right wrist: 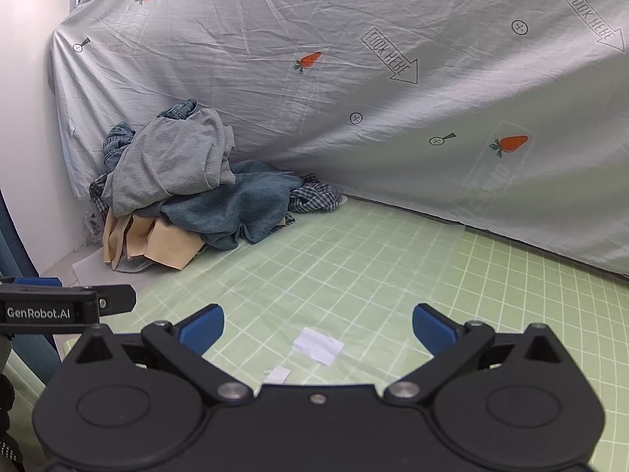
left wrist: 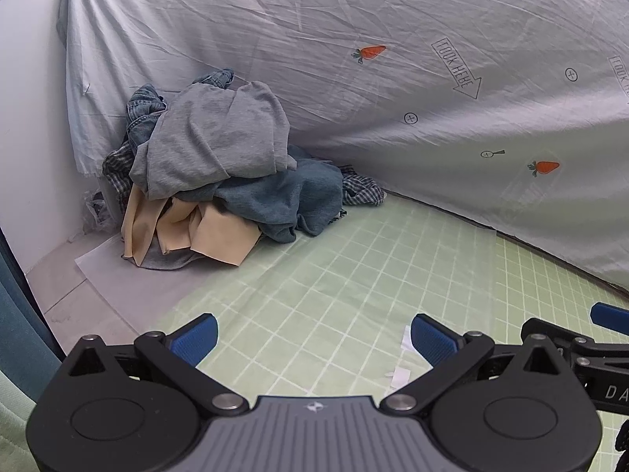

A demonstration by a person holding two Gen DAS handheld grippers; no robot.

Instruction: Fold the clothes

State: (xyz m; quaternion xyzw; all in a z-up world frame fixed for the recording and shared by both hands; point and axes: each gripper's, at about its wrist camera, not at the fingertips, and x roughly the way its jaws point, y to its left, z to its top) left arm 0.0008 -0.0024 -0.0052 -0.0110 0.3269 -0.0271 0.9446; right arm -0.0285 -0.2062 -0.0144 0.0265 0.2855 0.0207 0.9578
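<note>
Hovering side by side over the green grid mat (left wrist: 354,275), the left gripper (left wrist: 312,338) and right gripper (right wrist: 317,328) are both gaping wide, ribbed blue pads holding nothing. Small white paper scraps (right wrist: 317,345) are lying flat between the right fingers. Well beyond, the pile of clothes (left wrist: 220,181) is slumping in the corner against a creased carrot-print sheet (left wrist: 393,78): soft grey jersey on top, teal knit, tan cloth, denim and checked fabric underneath.
</note>
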